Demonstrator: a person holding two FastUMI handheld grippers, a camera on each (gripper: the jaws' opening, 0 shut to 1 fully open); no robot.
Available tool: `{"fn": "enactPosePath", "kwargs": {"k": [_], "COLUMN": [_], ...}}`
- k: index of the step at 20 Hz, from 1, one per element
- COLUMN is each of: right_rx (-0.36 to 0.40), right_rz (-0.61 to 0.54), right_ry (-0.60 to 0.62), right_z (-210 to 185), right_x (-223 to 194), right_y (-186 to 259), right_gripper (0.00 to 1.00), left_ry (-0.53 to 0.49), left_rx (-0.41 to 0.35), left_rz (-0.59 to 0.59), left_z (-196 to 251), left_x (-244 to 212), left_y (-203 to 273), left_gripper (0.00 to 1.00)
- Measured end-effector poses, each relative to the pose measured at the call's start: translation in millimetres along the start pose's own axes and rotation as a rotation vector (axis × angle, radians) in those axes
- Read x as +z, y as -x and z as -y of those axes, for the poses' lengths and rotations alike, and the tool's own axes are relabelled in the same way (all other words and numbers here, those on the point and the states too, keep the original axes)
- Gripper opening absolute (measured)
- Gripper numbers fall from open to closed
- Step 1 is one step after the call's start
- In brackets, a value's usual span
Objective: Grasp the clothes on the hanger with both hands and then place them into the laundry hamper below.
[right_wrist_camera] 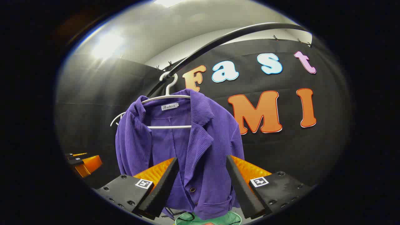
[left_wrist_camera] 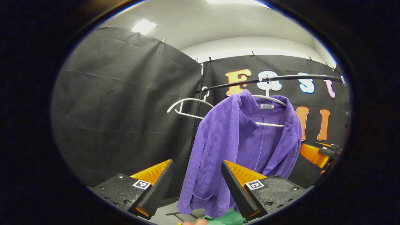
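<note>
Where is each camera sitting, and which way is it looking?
Left gripper view: rides on the left gripper, looking along its open fingers at the purple jacket from the jacket's left; a fingertip shows at the bottom, and the right gripper at the far right.
Right gripper view: rides on the right gripper, facing the jacket from the other side; the left gripper shows at the left.
Both share the jacket, its white hanger, the rail and the green hamper below.

Bright ceiling panels (left_wrist_camera: pixel 143 26) glare overhead, fisheye edges bend and perhaps blur slightly, centre sharp
</note>
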State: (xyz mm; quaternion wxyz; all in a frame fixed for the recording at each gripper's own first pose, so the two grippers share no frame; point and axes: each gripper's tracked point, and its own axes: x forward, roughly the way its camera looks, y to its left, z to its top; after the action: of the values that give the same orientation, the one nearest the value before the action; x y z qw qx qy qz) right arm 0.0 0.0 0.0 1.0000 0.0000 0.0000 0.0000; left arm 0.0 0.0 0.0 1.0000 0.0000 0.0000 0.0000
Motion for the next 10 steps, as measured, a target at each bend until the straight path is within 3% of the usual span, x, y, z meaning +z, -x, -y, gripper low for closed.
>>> {"fn": "enactPosePath", "kwargs": {"k": [5,8,10], "right_rx": [0.041,0.034,0.030], "right_rz": [-0.040,-0.037,-0.039], "right_ry": [-0.045,-0.044,-0.039], "right_z": [6.7,15.5,18.6], "right_x": [-16.7,-17.1,-18.3], "right_y": [1.3,4.6,5.4], "right_gripper": [0.94,0.98,0.94], "left_ry": [0.025,0.013,0.020], "left_rx": [-0.022,-0.029,-0.041], "left_rz": [0.003,0.016,0.016], "left_z": [24.4,33.0,38.1], "left_x": [1.0,4.6,6.2], "left_y": [4.9,5.9,7.8], "left_gripper": [0.92,0.92,0.91]}}
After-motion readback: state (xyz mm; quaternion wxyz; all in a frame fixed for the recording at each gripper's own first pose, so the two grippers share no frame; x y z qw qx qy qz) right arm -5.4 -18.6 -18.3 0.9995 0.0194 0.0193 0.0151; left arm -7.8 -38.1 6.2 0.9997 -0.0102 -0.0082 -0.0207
